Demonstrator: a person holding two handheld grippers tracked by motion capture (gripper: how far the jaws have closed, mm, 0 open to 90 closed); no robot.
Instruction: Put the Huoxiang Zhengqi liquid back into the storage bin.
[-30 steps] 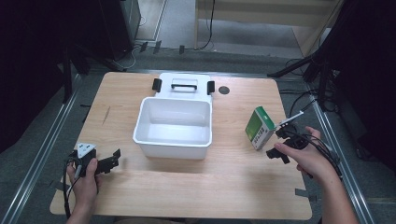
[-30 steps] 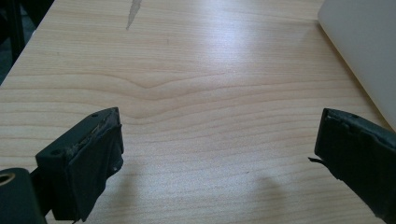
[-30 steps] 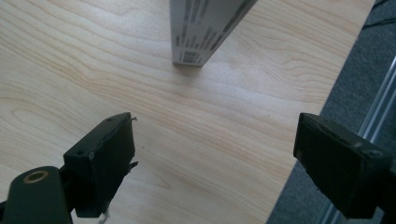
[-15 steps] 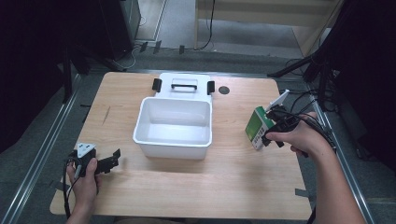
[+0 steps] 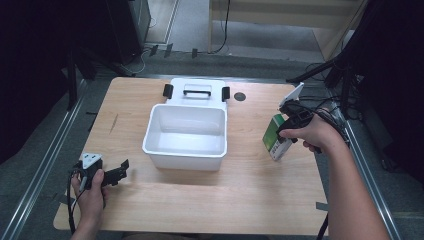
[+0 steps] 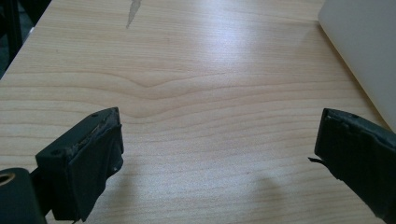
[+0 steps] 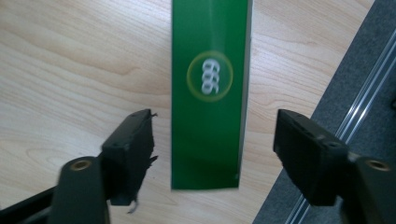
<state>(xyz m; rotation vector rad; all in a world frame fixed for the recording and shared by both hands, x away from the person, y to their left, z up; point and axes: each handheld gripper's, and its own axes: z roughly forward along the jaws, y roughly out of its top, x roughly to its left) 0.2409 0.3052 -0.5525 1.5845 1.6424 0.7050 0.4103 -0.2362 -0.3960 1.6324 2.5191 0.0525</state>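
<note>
Near the table's left corner the left gripper [image 5: 116, 172] idles, jaws spread over bare wood. The white bin [image 5: 186, 131] sits mid-table, open to receive. At right, the right gripper [image 7: 212, 161] straddles the upright green box [image 7: 210, 93], jaws spread, not yet pinching; a second ago it hung nearer.

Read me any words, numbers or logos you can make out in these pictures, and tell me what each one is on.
"666": white digits in a yellow ring on the green box, between the open jaws of the right gripper.
Print on the box's white side, seen in the high view: too small to read.
White bin, its lid and the table: no text to be seen.
</note>
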